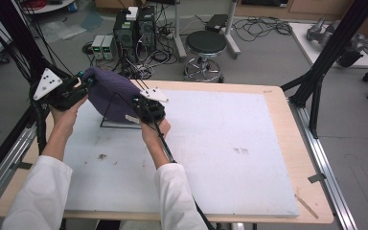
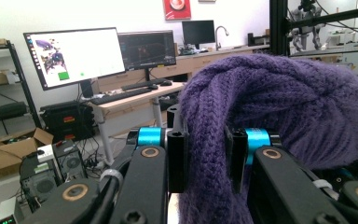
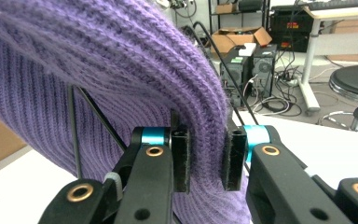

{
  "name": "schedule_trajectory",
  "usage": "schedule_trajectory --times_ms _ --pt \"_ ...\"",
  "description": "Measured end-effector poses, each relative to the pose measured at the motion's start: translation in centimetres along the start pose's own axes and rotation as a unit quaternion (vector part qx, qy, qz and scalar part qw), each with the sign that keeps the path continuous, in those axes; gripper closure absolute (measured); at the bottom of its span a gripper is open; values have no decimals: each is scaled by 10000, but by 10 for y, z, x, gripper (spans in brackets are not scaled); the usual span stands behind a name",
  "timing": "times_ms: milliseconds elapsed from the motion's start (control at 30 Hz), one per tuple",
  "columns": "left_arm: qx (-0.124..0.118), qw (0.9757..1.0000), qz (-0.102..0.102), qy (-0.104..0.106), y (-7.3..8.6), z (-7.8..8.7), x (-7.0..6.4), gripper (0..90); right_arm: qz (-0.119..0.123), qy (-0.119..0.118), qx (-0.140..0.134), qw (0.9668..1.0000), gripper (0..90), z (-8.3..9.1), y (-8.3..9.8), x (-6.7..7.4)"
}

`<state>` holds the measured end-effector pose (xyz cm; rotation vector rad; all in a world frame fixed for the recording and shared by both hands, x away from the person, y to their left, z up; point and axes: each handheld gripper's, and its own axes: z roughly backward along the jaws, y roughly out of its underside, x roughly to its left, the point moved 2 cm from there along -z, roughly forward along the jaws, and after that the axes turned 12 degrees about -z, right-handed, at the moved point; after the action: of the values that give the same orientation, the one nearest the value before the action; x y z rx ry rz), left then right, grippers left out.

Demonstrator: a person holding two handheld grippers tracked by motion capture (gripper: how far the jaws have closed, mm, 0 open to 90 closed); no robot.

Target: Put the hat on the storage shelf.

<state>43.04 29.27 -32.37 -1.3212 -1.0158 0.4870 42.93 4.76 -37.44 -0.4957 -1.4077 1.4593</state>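
Hat: purple ribbed knitted woollen hat, held up between both tools over the far left part of the surface, draped across the top of a thin black wire stand.
Left tool: left tool is clamped on a thick fold of the hat's edge; the knit fills the narrow gap between its jaws.
Right tool: right tool is likewise closed tight on the hat's ribbed rim, on the side nearer the person.
Stand: its wire frame rises under the knit, its base resting on the white foam-covered surface.
Done: hat is gripped at two points of the rim and spread over the stand's top.
Left: judging from this, pulling the rim down fully over the frame, then letting go with both tools.
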Motion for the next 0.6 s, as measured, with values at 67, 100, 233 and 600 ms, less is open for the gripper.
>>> schedule_trajectory --times_ms 67,100,233,600 --pt "61 10000 -41 21 1 -1 -1 764 -6 21 62 10000 783 -1 2 -1" --pt "92 9999 -47 20 2 -2 -2 763 -11 44 84 10000 784 -1 3 -2" --pt "191 9998 -50 43 6 -4 -3 763 -12 97 155 9998 784 -2 6 -5" --pt "367 9993 -69 76 11 -6 -8 757 -73 242 393 9989 780 -5 11 -11"
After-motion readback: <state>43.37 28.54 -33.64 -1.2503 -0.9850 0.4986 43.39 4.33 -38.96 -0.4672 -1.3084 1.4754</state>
